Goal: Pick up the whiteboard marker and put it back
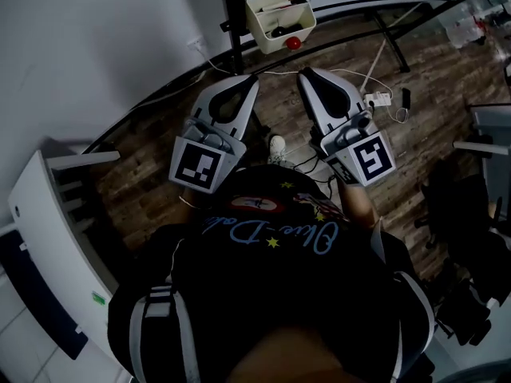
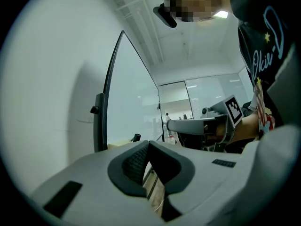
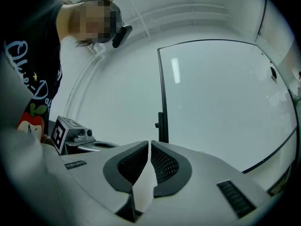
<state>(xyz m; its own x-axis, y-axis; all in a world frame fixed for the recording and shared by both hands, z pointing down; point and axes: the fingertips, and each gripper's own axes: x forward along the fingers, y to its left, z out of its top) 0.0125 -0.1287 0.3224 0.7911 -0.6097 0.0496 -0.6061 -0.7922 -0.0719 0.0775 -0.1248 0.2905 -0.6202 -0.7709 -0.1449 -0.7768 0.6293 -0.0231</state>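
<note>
Nearest the lens, filling the bottom of the frame: dark T-shirt with pale-blue script (image 1: 267,236). Just above it, side by side at chest height, 2 pale grey tools, both aimed up the frame.

At centre left, left gripper (image 1: 249,81). Seen along its own jaws: ribbed dark pads meeting at the tips, nothing between them. At centre right, right gripper (image 1: 306,73). Pads drawn together to a hairline slit, likewise holding nothing.

Cannot pick out the whiteboard marker for certain. Best guess: 1 of the dark oblong shapes inside the cream plastic basket (image 1: 267,42) at top centre, hung beside a black upright post (image 1: 233,14). At the basket's lower right corner, small red round thing (image 1: 294,43), perhaps a cap; too small to say. Long axis of the marker unreadable from here.

Judging from that: basket straight ahead of both tips, up the frame and between them, well apart from either, with the red thing a shade closer to the right gripper's line. Would call for parting 1 pair of jaws first, then a forward reach, probably by the right. No grasp yet, so task judged barely begun.

Elsewhere: white power strip (image 1: 378,99) with cables on brown wood-plank floor (image 1: 152,166), right of centre; large pale board (image 3: 216,102) with a thin dark rim ahead in both gripper views.
</note>
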